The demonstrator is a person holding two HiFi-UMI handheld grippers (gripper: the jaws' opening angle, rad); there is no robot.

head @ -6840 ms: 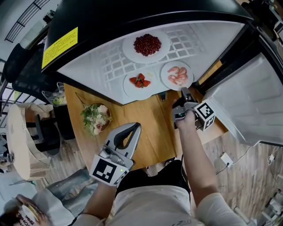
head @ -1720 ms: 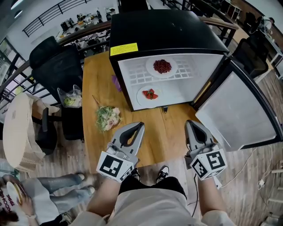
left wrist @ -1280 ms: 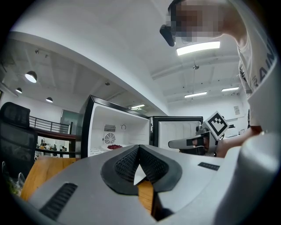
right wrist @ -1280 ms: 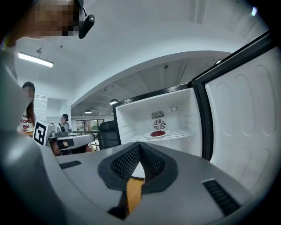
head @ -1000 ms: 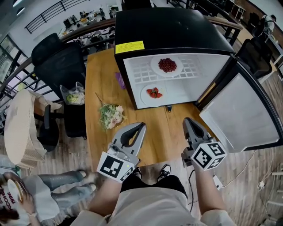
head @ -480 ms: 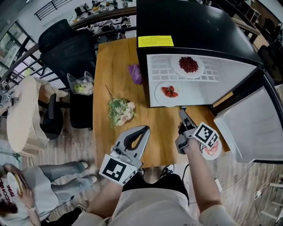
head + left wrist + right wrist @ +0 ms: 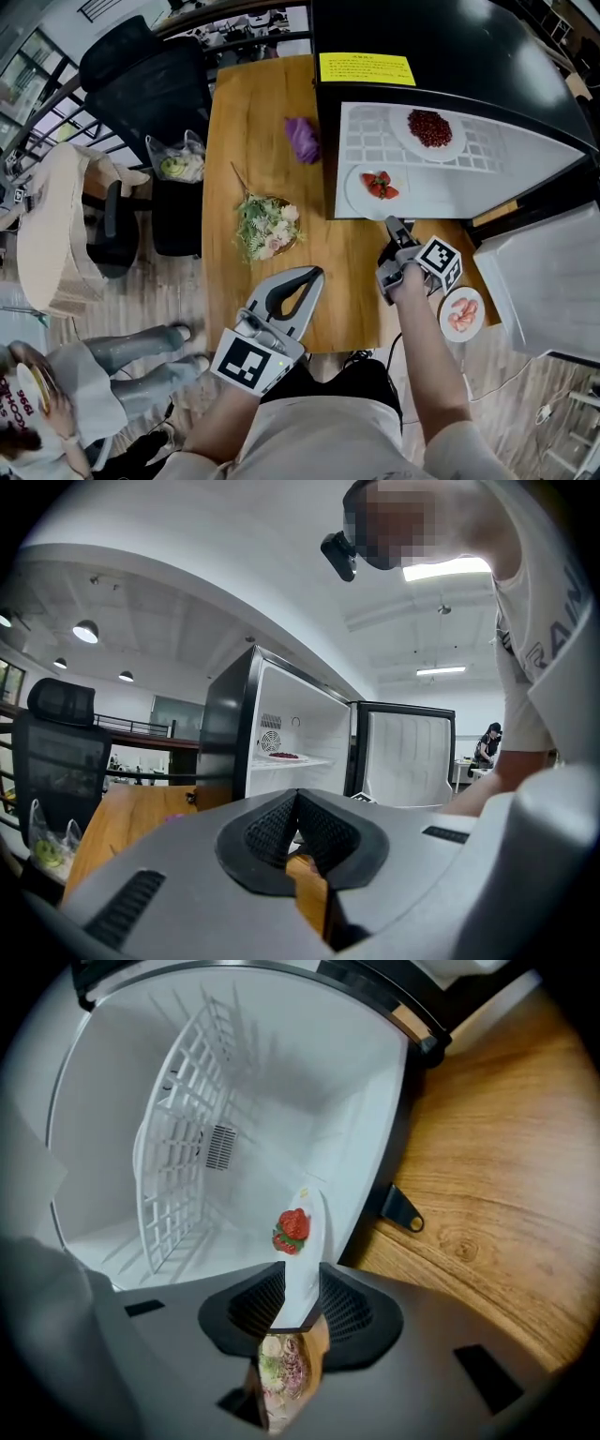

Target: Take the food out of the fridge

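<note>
At the table's near edge, the left gripper is idling, jaws pressed together and empty, while the right gripper is pinching the rim of the strawberry plate on the fridge floor. Drawing it out level looks to be next, with the pomegranate plate waiting on the shelf beyond.

The gripper's jaws pinch the rim of a white plate of strawberries, edge-on inside the fridge near a wire rack, with a wooden table alongside.
</note>
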